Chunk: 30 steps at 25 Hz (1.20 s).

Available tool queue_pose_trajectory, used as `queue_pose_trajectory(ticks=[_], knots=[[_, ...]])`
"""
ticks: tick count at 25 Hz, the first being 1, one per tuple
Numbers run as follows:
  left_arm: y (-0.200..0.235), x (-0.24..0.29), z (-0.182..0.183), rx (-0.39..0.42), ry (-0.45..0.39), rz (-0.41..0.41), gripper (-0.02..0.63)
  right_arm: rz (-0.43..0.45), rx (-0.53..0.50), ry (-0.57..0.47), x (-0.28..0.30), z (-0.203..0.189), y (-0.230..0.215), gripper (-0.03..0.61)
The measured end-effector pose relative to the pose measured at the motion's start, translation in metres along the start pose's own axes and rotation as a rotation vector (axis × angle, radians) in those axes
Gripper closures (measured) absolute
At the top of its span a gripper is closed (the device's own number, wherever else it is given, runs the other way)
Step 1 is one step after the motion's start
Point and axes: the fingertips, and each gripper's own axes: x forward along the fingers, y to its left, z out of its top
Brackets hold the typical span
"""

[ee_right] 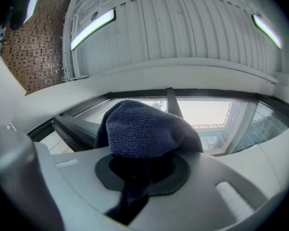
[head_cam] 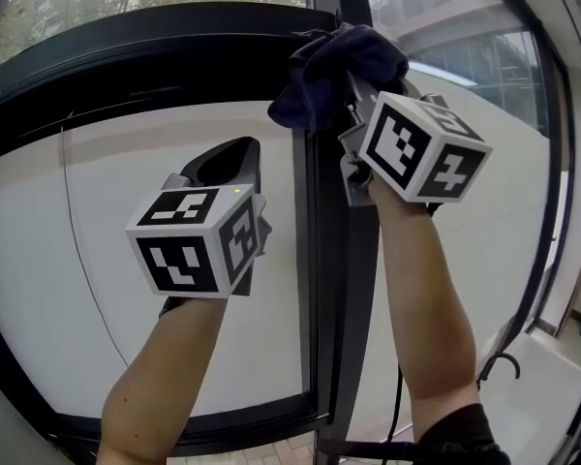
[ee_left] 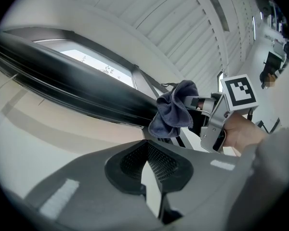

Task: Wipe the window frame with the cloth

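Bunching cloth (ee_right: 144, 129) sits clamped in right claw (ee_right: 142, 167)

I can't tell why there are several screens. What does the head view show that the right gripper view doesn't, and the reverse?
Only the head view shows the left claw, held left of the frame's upright, and both forearms. Only the right gripper view shows the ceiling lights and, close up, the right claw with its jaws shut on the cloth. Both show the dark cloth, the black frame and the glass behind it.
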Motion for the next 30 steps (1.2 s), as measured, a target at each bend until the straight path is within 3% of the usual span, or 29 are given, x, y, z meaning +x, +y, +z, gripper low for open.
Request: queue_pose_trajectory(ticks=[12, 19, 30], knots=[[-0.018, 0.007, -0.012, -0.02, 0.026, -0.039, 0.62, -0.047, -0.007, 0.106, 0.011, -0.037, -0.014, 0.528], [0.0, -0.001, -0.019, -0.03, 0.021, -0.011, 0.62, -0.05, -0.123, 0.165, 0.016, -0.049, -0.008, 0.528], [0.004, -0.017, -0.058, -0.061, 0.082, -0.011, 0.62, -0.03, -0.094, 0.211, -0.015, -0.074, 0.001, 0.528]])
